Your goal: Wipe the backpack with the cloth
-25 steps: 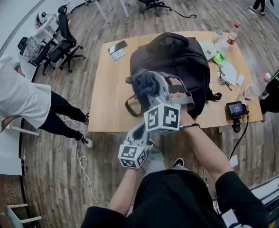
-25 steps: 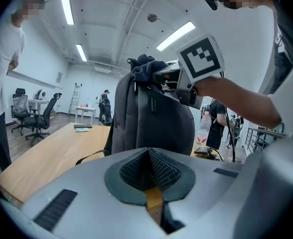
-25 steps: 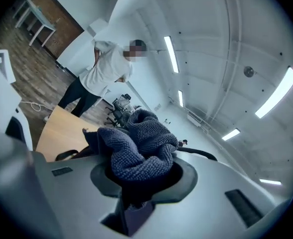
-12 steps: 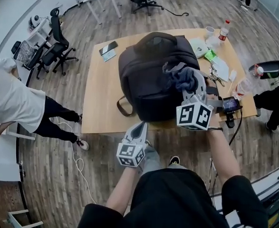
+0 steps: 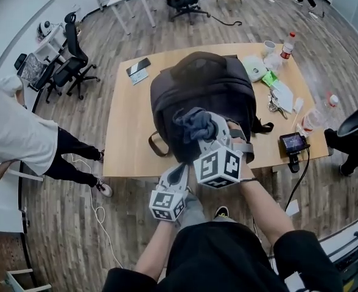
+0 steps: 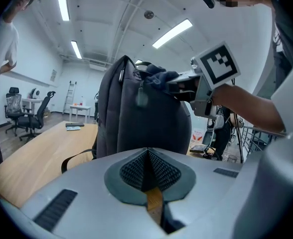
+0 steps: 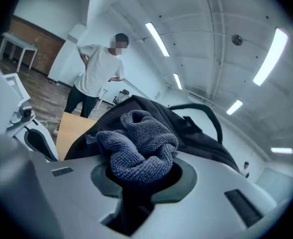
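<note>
Right gripper (image 5: 204, 130) clamps the cloth (image 5: 193, 120) at the backpack (image 5: 194, 81) — left gripper (image 5: 178, 171) closed

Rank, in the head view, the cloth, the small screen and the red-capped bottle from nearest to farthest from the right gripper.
1. The cloth, clamped in the right gripper, over the backpack.
2. The small screen, at the near right edge of the table.
3. The red-capped bottle, at the far right corner.
</note>
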`<state>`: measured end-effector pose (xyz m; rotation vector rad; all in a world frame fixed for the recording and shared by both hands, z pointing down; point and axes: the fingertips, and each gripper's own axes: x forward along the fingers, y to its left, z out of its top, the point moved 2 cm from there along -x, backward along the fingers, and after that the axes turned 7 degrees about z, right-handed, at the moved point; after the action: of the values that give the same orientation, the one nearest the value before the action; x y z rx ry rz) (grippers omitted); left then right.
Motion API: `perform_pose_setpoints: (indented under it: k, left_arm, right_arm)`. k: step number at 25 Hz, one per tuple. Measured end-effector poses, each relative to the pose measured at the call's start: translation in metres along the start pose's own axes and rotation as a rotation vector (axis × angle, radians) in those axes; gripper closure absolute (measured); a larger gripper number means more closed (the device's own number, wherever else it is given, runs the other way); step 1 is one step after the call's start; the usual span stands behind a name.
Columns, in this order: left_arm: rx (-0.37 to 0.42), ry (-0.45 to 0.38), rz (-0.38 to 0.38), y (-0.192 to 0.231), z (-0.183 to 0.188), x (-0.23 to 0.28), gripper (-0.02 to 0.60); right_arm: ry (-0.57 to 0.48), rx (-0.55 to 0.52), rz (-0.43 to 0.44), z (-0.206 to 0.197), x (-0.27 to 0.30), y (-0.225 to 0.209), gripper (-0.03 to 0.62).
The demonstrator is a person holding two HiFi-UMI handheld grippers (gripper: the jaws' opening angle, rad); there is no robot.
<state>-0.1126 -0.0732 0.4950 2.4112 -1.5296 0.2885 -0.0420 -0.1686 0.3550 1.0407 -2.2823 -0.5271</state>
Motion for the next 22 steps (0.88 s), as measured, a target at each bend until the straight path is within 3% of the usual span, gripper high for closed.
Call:
perform_pose_setpoints:
  k: [3, 5, 9, 12, 16, 19, 22]
  left_arm:
    - [0.014, -0.006, -0.005, -0.002, 0.007, 0.003, 0.565]
    - [0.001, -0.009, -0.019, -0.009, 0.008, 0.008, 0.566]
    - [-0.004, 0.001, -0.069, -0.025, 0.004, 0.020, 0.566]
    - [-0.016, 0.013, -0.105, -0.038, 0.001, 0.029, 0.565]
    - [-0.037, 0.019, -0.137, -0.046, 0.001, 0.037, 0.565]
    - [-0.047, 0.019, -0.154, -0.046, -0.001, 0.037, 0.565]
    - [-0.057, 0.025, -0.160, -0.047, -0.004, 0.036, 0.566]
  right_arm:
    - [-0.063, -0.112, 0.066, 0.050, 0.025, 0.026, 0.487]
    - [-0.058, -0.225, 0.047, 0.065, 0.036, 0.031, 0.486]
    - [-0.001, -0.321, -0.036, 0.061, 0.057, 0.006, 0.485]
    - [0.149, -0.413, -0.112, 0.036, 0.064, -0.029, 0.485]
    - [0.245, -0.394, -0.216, -0.007, 0.030, -0.078, 0.485]
    - [0.229, -0.345, -0.271, -0.029, -0.013, -0.099, 0.485]
    - [0.187, -0.258, -0.269, -0.049, -0.047, -0.088, 0.485]
